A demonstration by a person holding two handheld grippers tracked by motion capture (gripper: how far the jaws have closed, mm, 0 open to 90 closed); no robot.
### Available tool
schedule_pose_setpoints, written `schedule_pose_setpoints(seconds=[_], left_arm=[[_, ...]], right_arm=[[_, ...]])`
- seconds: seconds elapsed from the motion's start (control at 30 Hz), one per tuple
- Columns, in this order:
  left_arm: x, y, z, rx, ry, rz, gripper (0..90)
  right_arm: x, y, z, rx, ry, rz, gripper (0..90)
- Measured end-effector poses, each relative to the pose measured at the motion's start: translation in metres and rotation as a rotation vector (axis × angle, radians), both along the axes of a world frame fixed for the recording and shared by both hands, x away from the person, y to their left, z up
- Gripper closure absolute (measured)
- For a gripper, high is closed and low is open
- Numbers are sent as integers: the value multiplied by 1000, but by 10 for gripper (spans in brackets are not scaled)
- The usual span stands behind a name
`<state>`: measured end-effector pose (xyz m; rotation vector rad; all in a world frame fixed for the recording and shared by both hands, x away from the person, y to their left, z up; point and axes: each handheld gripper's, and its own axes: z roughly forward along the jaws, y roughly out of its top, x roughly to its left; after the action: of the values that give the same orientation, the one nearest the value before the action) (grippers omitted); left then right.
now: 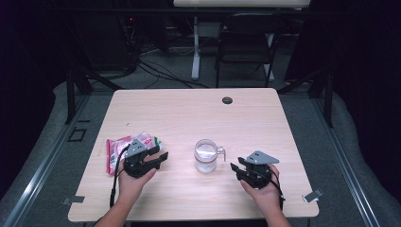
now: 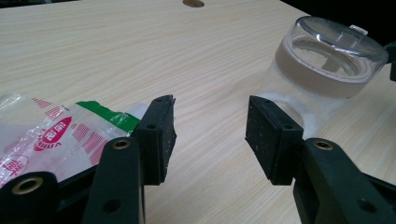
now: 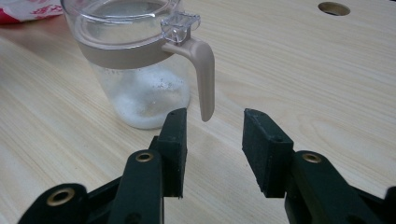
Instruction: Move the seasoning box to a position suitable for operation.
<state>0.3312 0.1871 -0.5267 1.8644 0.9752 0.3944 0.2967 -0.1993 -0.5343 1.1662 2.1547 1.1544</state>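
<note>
A clear plastic jar (image 1: 206,156) with a beige collar, a clear lid and a beige handle stands mid-table, with white powder at its bottom. The left gripper view has the jar (image 2: 322,70) ahead to the right, and the right gripper view has the jar (image 3: 135,56) close, its handle (image 3: 201,74) just beyond the jaws. A red, white and green plastic packet (image 1: 124,147) lies at the left; the packet (image 2: 51,135) sits beside the left jaw. My left gripper (image 1: 160,158) is open beside the packet. My right gripper (image 1: 235,169) is open, right of the jar, empty.
A round dark hole (image 1: 227,100) sits near the table's far edge. A black folding chair (image 1: 246,42) and a white table leg (image 1: 195,47) stand beyond the table, with cables on the floor. Metal clips (image 1: 312,195) mark the front corners.
</note>
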Motion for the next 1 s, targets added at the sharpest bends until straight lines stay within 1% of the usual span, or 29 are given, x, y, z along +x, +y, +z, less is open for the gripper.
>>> schedule_pose_setpoints(seconds=[0.03, 0.07, 0.13, 0.17, 0.2, 0.27, 0.37, 0.4, 0.47, 0.53, 0.77, 0.8, 0.83, 0.97, 1.0], left_arm=[[-1, 1, 0, -6, -3, 2, 522], [-2, 3, 1, -16, 3, -9, 522], [-3, 3, 1, -24, 4, -10, 527], [-4, 4, 2, -18, 5, -14, 527], [-5, 4, 2, -24, 0, -14, 527], [-6, 6, 1, -50, 6, -14, 527], [-7, 9, 0, -74, 28, -12, 531], [-7, 10, 0, -83, 26, -8, 531], [-8, 11, 0, -80, 27, -7, 530], [-10, 13, 0, -77, 21, -10, 531], [-17, 18, 1, -57, 2, 0, 528], [-18, 19, 1, -60, -4, 1, 527], [-19, 20, 1, -58, -3, 3, 526], [-23, 23, 1, -46, -13, 19, 526], [-24, 24, 1, -52, -7, 25, 526]], right_arm=[[0, 0, 0, 0, 0, 0, 602], [2, 0, 0, -5, 4, 9, 610], [3, 1, -1, -2, 5, 12, 614], [3, 1, -1, -2, 5, 12, 614], [3, 1, -1, 1, 5, 16, 618], [5, 2, -1, -4, 5, 24, 620], [6, 4, -1, -7, 5, 31, 625], [7, 5, -1, -7, 6, 35, 626], [8, 7, -2, -11, 5, 40, 633], [9, 9, -2, -15, 4, 49, 643], [16, 14, -4, -15, 12, 53, 646], [17, 15, -4, -15, 9, 52, 646], [19, 16, -4, -15, 16, 57, 646], [23, 20, -4, -16, 13, 67, 645], [23, 20, -4, -16, 13, 67, 645]])
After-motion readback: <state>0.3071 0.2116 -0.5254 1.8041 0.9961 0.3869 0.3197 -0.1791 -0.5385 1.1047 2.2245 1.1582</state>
